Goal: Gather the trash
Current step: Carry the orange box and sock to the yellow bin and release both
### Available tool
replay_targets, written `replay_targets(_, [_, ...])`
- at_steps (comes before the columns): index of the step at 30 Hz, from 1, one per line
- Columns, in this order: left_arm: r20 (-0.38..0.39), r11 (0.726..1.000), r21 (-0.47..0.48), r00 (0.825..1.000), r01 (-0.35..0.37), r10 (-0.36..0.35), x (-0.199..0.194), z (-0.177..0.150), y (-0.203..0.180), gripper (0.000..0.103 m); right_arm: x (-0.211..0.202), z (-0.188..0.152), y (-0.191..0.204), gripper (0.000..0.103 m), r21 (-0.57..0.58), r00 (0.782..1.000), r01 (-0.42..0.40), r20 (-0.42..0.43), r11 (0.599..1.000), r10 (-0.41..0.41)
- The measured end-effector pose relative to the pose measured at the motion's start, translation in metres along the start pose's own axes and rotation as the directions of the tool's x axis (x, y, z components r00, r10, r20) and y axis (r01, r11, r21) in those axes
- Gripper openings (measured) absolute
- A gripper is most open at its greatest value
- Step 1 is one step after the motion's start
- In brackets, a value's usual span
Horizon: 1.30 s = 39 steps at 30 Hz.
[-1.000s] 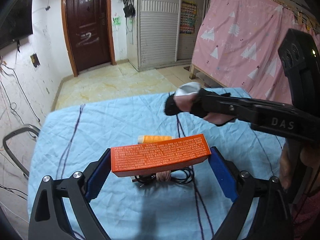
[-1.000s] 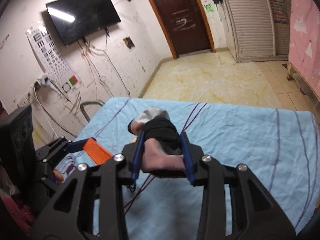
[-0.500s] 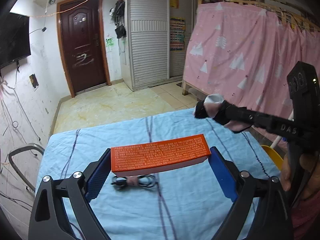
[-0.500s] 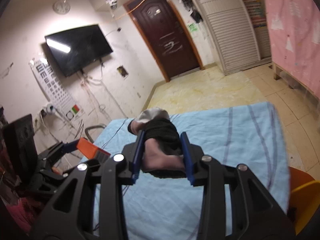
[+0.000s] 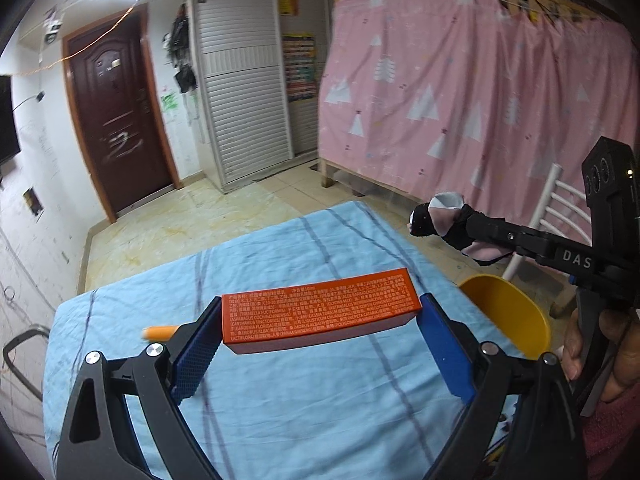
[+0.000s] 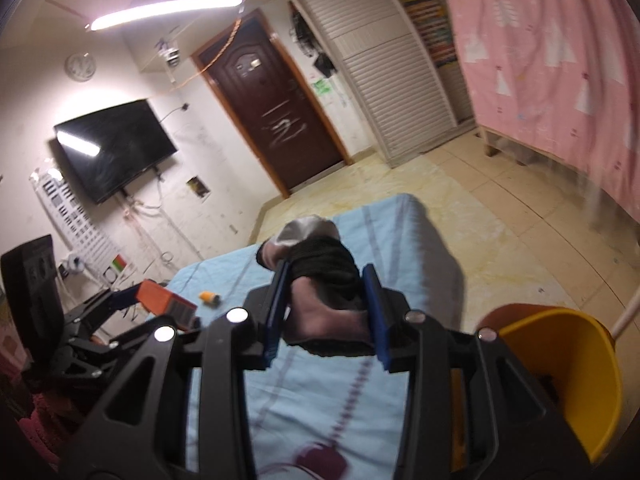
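The left hand-held gripper [image 5: 320,316] clamps an orange box [image 5: 320,310] above the blue-clothed surface [image 5: 304,412]. The right hand-held gripper [image 6: 326,280] grips a bundled sock [image 6: 320,276] near the surface's right edge, beside a yellow bin [image 6: 568,376].

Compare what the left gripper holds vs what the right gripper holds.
The orange box in the left gripper is rigid, rectangular and covered in print; the sock bundle in the right gripper is soft, bunched, black and pink. The box spans crosswise between the fingers; the bundle pokes forward past them. Both are clamped above the blue sheet.
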<state>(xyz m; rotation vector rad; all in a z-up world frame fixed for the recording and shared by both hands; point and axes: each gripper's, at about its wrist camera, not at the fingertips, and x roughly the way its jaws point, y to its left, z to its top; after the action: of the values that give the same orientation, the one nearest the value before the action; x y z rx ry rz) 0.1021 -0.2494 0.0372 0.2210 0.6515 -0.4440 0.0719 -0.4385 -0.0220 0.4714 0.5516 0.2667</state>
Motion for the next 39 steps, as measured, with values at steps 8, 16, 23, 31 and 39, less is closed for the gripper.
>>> replay_targets(8, [-0.022, 0.996, 0.081, 0.999, 0.045, -0.043, 0.014, 0.003, -0.054, 0.085, -0.034, -0.016, -0.051, 0.036, 0.058, 0.992, 0.117, 0.039, 0.991, -0.12])
replay_targets(16, [-0.05, 0.983, 0.144, 0.993, 0.113, -0.106, 0.027, 0.006, -0.109, 0.085, -0.06, -0.028, -0.084, 0.036, 0.054, 0.964, 0.255, 0.059, 0.965, -0.258])
replay_targets(23, [-0.083, 0.969, 0.19, 0.986, 0.16, -0.146, 0.038, 0.008, -0.147, 0.085, -0.069, -0.03, -0.105, 0.056, 0.098, 0.955, 0.281, 0.067, 0.955, -0.288])
replay_targets(31, [-0.14, 0.949, 0.207, 0.968, 0.236, -0.21, 0.048, 0.011, -0.18, 0.086, -0.097, -0.027, -0.111, 0.059, 0.157, 0.943, 0.27, 0.157, 0.95, -0.294])
replay_targets(39, [-0.166, 0.927, 0.233, 0.951, 0.295, -0.261, 0.052, 0.018, -0.201, 0.092, -0.11, -0.023, -0.105, 0.064, 0.181, 0.928, 0.27, 0.214, 0.946, -0.306])
